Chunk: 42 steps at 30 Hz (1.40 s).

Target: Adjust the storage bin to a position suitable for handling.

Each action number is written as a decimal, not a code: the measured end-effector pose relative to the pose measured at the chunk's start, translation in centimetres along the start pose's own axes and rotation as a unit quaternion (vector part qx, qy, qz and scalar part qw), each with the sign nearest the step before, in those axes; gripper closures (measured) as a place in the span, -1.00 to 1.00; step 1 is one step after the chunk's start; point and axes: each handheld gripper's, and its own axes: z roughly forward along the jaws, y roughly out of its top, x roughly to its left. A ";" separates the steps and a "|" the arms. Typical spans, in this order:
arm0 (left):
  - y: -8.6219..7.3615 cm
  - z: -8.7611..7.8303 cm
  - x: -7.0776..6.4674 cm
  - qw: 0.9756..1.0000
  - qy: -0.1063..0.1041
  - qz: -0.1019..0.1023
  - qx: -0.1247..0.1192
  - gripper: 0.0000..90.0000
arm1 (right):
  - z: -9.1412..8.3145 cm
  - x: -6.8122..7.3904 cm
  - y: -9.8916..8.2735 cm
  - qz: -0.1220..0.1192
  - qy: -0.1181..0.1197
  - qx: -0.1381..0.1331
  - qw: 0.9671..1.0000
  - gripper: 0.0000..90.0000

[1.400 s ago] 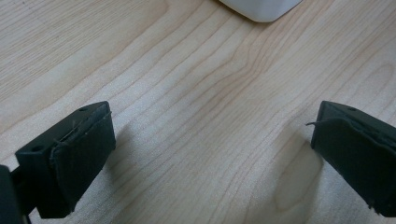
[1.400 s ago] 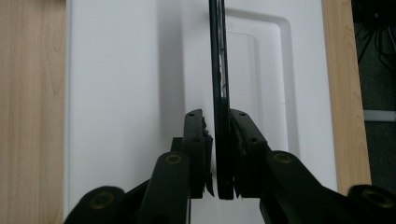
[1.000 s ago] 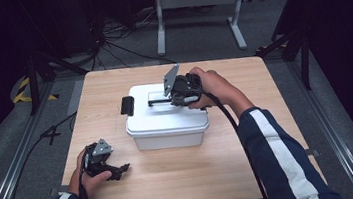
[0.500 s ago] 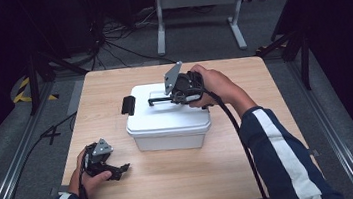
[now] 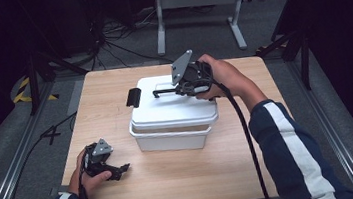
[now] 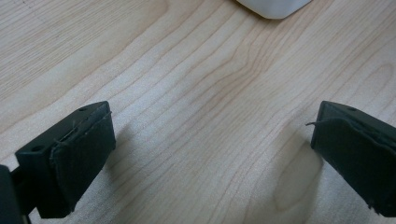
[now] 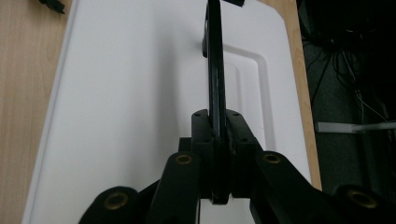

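Note:
A white plastic box [image 5: 169,139] stands mid-table under its white lid [image 5: 171,111]. The lid carries a thin black handle [image 7: 215,56] along its top. My right gripper [image 5: 163,92] is shut on that handle, its tips [image 7: 217,128] pinching the upright bar from both sides. A narrow gap shows between the lid's front edge and the box rim. My left gripper [image 5: 121,169] lies low on the table at the front left, held in a hand and open. Its pads [image 6: 84,154] stand wide apart over bare wood, with a corner of the box [image 6: 275,7] beyond.
A black latch [image 5: 133,97] sticks out at the lid's left end. The wooden table [image 5: 183,179] has free room in front of the box and to both sides. Cables and a metal stand lie on the dark floor behind.
My right gripper has risen slightly with the handle, and the lid now sits a little off the box rim. The left gripper has not moved.

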 end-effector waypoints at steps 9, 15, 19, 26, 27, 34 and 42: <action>0.0 0.0 -0.1 1.000 0.002 -0.004 -0.001 -0.99 | -0.3 -0.2 -2.3 0.015 -0.012 -0.023 1.000 0.88; 0.0 0.0 -0.1 1.000 0.001 -0.004 0.001 -0.99 | -2.2 -0.3 -3.8 0.031 -0.026 -0.028 0.999 0.88; -0.1 0.0 -0.1 1.000 0.002 -0.004 -0.002 -0.99 | -4.1 -0.5 -6.0 0.050 -0.044 -0.027 0.997 0.88; -0.1 0.0 -0.1 1.000 0.002 -0.005 -0.002 -0.99 | -7.6 -0.1 -10.3 0.071 -0.076 -0.013 0.994 0.88; -0.1 0.0 -0.1 1.000 0.003 -0.006 -0.002 -0.99 | -8.1 0.0 -10.9 0.077 -0.079 -0.012 0.994 0.88; -0.1 0.0 -0.1 1.000 0.003 -0.004 -0.001 -0.99 | -10.0 0.6 -14.3 0.101 -0.096 -0.008 0.990 0.88; -0.1 0.0 -0.1 1.000 0.003 -0.004 -0.002 -0.99 | -10.0 1.2 -17.5 0.125 -0.097 -0.005 0.987 0.88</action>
